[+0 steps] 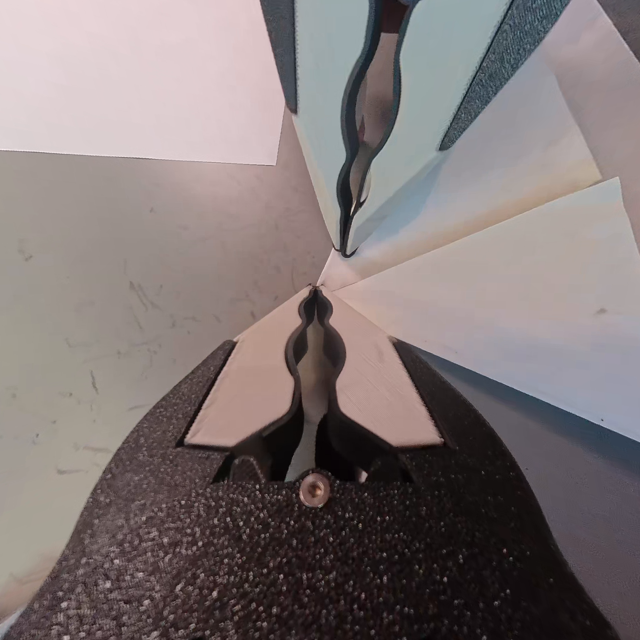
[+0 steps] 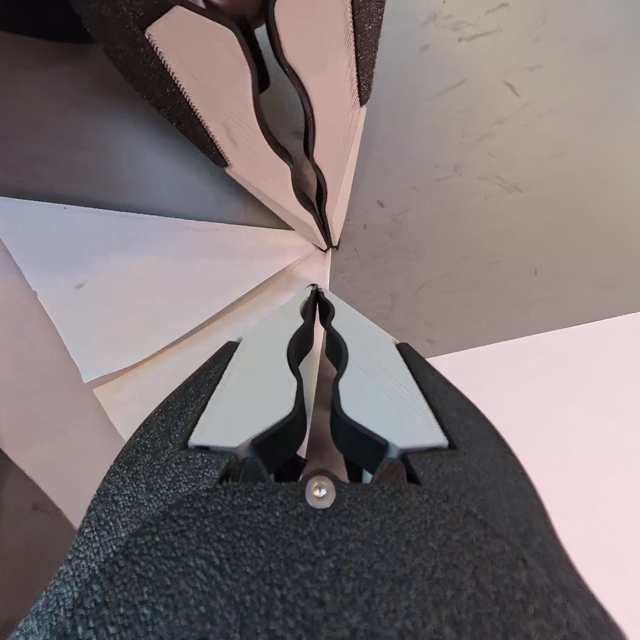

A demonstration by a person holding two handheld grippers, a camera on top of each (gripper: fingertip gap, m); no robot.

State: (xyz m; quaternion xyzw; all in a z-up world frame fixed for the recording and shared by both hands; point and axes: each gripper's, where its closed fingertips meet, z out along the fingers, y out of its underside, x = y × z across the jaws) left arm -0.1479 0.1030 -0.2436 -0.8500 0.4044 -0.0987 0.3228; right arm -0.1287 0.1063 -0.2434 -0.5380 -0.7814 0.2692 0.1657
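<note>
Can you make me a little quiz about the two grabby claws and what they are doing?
1. Pick one: what do the left gripper and the right gripper both pinch? A) folded white paper B) a spoon C) a cup
2. True or false: the left gripper is wide open.
3. Fill the gap: the scuffed table is coloured ____.

Key: 1 A. 2 False, its fingers are closed on the paper. 3 Grey.
</note>
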